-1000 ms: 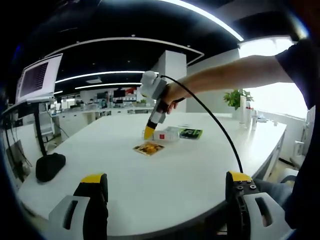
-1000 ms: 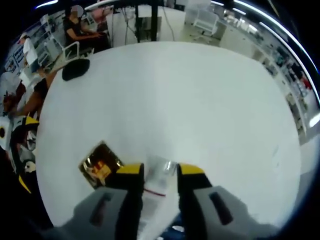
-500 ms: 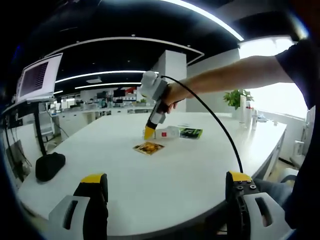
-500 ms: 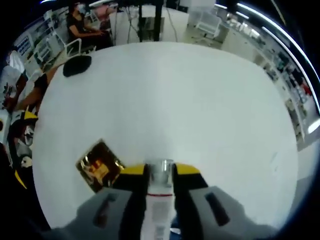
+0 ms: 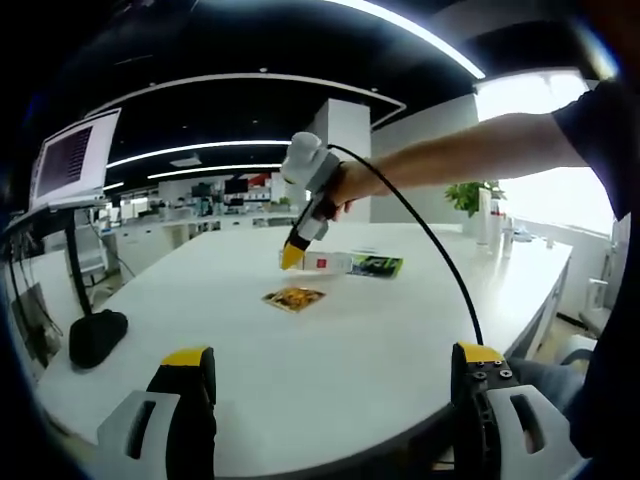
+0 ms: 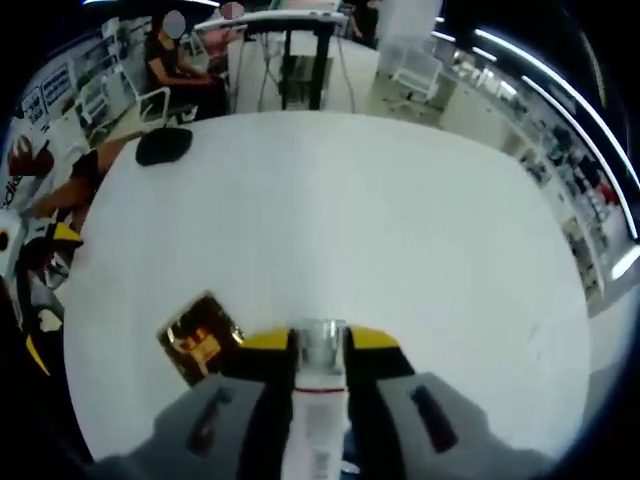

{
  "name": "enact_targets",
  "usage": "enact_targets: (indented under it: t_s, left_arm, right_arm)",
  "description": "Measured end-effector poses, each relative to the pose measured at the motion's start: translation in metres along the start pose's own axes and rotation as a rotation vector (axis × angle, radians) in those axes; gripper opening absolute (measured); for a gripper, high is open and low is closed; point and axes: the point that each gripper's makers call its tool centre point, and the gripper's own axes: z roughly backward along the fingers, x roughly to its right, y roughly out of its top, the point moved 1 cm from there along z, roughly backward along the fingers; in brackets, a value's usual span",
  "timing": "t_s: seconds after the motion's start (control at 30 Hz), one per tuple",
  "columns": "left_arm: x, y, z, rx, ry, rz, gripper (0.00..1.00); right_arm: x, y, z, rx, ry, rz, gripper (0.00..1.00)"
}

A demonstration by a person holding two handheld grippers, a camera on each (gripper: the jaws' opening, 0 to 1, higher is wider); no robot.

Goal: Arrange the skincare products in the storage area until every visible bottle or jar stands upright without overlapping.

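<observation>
my right claw [image 6: 320, 340] clenched on a white skincare bottle [image 6: 318, 400], bottle lying level, lifted just above the white table [image 6: 400, 230], gold sachet [image 6: 198, 335] flat beside it, green packet [image 5: 378, 265] beyond, my left claw [image 5: 330, 365] released, low at table edge

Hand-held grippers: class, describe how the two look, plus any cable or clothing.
The left hand-held gripper has grey jaws with black inner pads and yellow tips. The right hand-held gripper is white-bodied with yellow tips, trailing a black cable. The person wears a dark short sleeve.
</observation>
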Motion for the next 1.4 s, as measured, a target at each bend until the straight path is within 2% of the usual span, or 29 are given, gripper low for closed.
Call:
enact_targets:
  t_s: [0.3,0.5,0.63,0.7,0.87,1.3,1.4]
  left_arm:
    - [0.004,0.002,-0.004,-0.007,-0.009,-0.009,1.0]
    - [0.006,0.004,-0.006,-0.011,-0.012,-0.014,1.0]
    - [0.006,0.004,-0.007,-0.019,-0.009,-0.018,1.0]
    - [0.007,0.005,-0.007,-0.017,-0.012,-0.016,1.0]
    - [0.01,0.006,-0.01,-0.02,-0.015,-0.019,1.0]
    - [0.017,0.009,-0.014,-0.027,-0.021,-0.025,1.0]
    - [0.02,0.009,-0.016,-0.03,-0.024,-0.026,1.0]
  right_arm:
    - [0.011,0.016,0.011,0.115,-0.014,-0.021,0.18]
    - [0.012,0.015,0.011,0.153,-0.009,-0.039,0.18]
    - [0.018,0.017,0.018,0.204,-0.018,-0.056,0.18]
    - [0.027,0.022,0.019,0.228,-0.017,-0.069,0.18]
    - [0.025,0.021,0.024,0.262,-0.024,-0.066,0.18]
    - [0.023,0.027,0.054,0.455,-0.088,-0.077,0.17]
    - [0.022,0.025,0.058,0.475,-0.107,-0.089,0.17]
